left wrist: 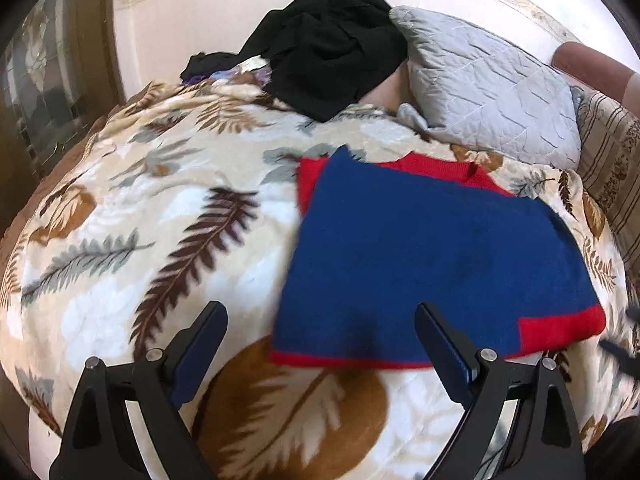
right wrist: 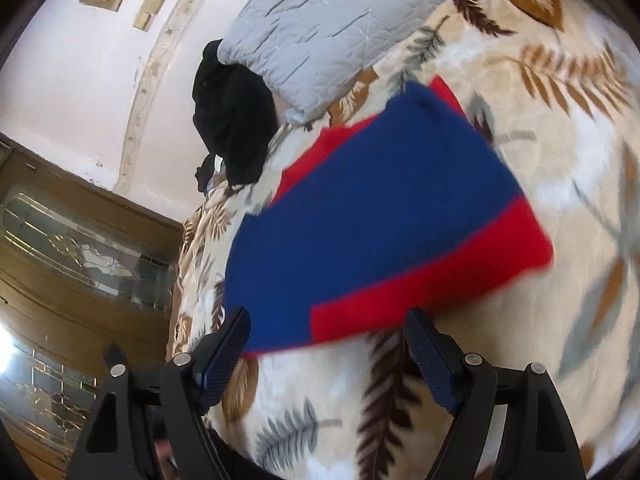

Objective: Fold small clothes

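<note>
Blue and red knitted garment (left wrist: 432, 264) is laid folded on a leaf-patterned blanket (left wrist: 160, 220) covering a bed.

A grey quilted pillow (left wrist: 488, 92) and a black heap of clothes (left wrist: 328, 52) are seen behind it, below a pale wall; a wooden glazed door (right wrist: 80, 240) is shown more fully in the right view. Left gripper (left wrist: 320, 322) and right gripper (right wrist: 326, 326) are spread wide, nothing pinched.

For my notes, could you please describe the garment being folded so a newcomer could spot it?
On the leaf-patterned blanket, in front of the grey quilted pillow, lies a flat blue-and-red knitted garment. Unlike the crumpled black clothing behind, it is neatly flat and brightly coloured.
</note>
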Motion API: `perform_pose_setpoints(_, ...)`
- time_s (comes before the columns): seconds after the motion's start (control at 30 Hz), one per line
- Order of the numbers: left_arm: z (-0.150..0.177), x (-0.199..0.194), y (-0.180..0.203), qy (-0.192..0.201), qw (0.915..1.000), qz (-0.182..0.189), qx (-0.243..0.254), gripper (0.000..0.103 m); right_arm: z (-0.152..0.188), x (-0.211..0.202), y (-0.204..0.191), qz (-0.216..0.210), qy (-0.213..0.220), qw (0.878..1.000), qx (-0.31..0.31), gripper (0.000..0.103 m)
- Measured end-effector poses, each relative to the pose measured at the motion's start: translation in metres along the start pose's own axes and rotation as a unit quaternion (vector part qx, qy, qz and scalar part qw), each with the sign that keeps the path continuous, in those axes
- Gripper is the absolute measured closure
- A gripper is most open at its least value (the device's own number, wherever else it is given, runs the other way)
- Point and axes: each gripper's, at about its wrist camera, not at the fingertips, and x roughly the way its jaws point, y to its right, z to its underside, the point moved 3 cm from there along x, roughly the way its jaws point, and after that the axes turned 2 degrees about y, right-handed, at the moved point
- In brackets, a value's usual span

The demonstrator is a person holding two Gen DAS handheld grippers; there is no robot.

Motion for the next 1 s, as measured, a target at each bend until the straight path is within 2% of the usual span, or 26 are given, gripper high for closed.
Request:
perform_pose_setpoints(0.13, -0.015, 0.007, 0.029, 0.000, 0.9997, 0.002, 0.024, 0.008, -0.001, 0.011, 0.038, 0.005, -0.002, 0.998, 0.068, 0.021)
perform_pose_setpoints(0.37, -0.026, 0.016, 0.056, -0.001, 0.9994, 0.009, 0.033, 0.008, -0.025, 0.011, 0.064, 0.020, 0.033, 0.993, 0.109, 0.021)
perform_pose_setpoints(0.7, -0.025, 0.041, 0.070, -0.021, 0.9989, 0.006, 0.041, 0.008, -0.036, 0.009, 0.069, 0.037, 0.052, 0.991, 0.115, 0.021)
perform_pose_setpoints(0.83, -0.023, 0.047, 0.074, -0.027, 0.9987, 0.008, 0.043, 0.008, -0.040, 0.010, 0.067, 0.066, 0.057, 0.991, 0.098, 0.023)
perform_pose_setpoints(0.87, -0.022, 0.049, 0.075, -0.028, 0.9986, 0.008, 0.044, 0.008, -0.042, 0.013, 0.067, 0.085, 0.054, 0.991, 0.087, 0.031)
perform_pose_setpoints(0.93, -0.021, 0.051, 0.077, -0.029, 0.9984, 0.008, 0.048, 0.008, -0.044, 0.022, 0.067, 0.127, 0.039, 0.989, 0.063, 0.073)
perform_pose_setpoints(0.97, -0.021, 0.051, 0.078, -0.031, 0.9984, 0.009, 0.047, 0.008, -0.045, 0.029, 0.067, 0.127, 0.022, 0.990, 0.057, 0.093)
perform_pose_setpoints(1.0, -0.021, 0.051, 0.078, -0.031, 0.9984, 0.010, 0.046, 0.008, -0.044, 0.027, 0.064, 0.137, 0.025, 0.989, 0.046, 0.093)
